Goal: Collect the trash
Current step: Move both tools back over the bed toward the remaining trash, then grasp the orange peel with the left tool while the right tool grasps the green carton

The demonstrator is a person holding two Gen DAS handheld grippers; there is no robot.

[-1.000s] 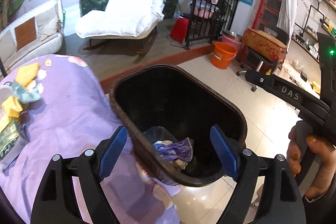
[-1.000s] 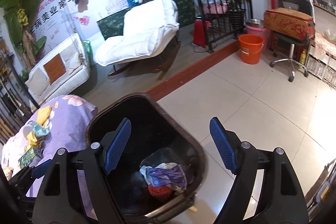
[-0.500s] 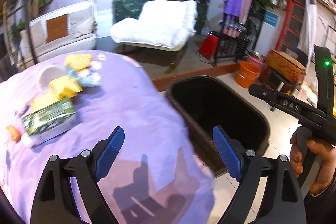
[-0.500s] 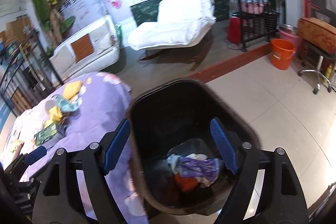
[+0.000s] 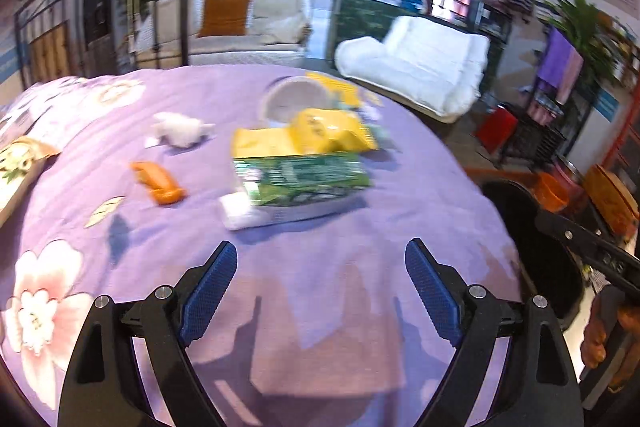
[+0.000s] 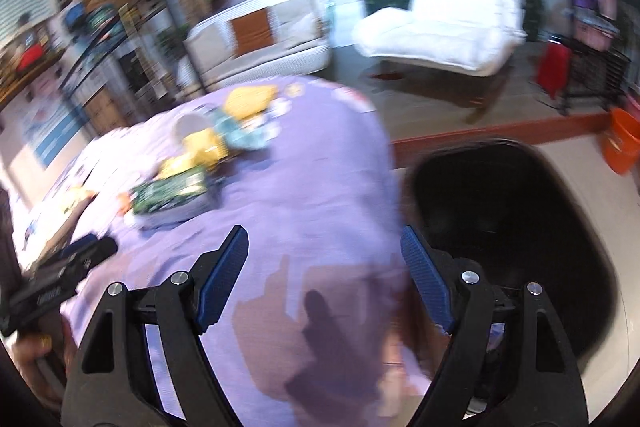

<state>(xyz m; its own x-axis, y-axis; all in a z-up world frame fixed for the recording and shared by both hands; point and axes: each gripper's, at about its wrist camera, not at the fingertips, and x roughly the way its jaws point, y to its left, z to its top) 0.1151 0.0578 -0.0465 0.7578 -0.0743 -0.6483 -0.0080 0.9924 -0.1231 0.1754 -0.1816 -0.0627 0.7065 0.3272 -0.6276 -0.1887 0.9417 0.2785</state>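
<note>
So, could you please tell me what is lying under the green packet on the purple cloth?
A flat white item pokes out beneath the green packet, along its near and left edges. The packet covers the rest, and blur hides what it is.

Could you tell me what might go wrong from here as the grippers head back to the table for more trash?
1. The green packet lies against the yellow wrappers and a white tissue pack; the open left gripper may snag several at once or knock some aside.
2. The black trash bin stands right at the table's edge, so the open right gripper could bump its rim.
</note>
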